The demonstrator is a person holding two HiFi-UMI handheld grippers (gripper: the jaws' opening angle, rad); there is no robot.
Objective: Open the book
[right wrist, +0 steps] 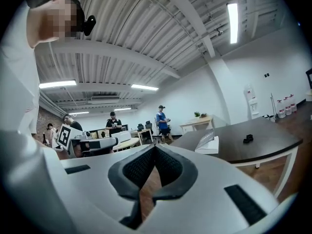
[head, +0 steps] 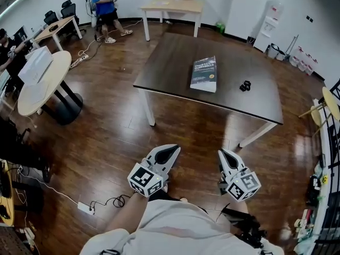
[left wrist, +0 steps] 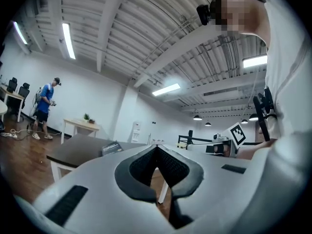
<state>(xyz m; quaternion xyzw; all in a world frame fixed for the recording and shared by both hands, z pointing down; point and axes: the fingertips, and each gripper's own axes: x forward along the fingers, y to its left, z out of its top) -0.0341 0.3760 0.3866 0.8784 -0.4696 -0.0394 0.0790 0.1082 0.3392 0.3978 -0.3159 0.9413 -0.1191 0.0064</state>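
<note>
A closed book (head: 203, 74) with a dark cover lies flat on the dark rectangular table (head: 175, 57). A small black object (head: 245, 85) sits to its right. My left gripper (head: 172, 152) and right gripper (head: 223, 154) hover over the wooden floor, close to my body and well short of the table's near edge. Both are shut with nothing between the jaws. In the left gripper view the jaws meet at the left gripper (left wrist: 156, 147), and the book (left wrist: 112, 147) shows beyond. From the right gripper (right wrist: 155, 147) the book (right wrist: 209, 144) lies ahead to the right.
A round white table (head: 40, 81) stands at left and a light wooden table (head: 172, 5) at the back. A person in blue (head: 103, 7) stands far back left. A power strip with cables (head: 86, 207) lies on the floor. A water dispenser (head: 269, 20) stands back right.
</note>
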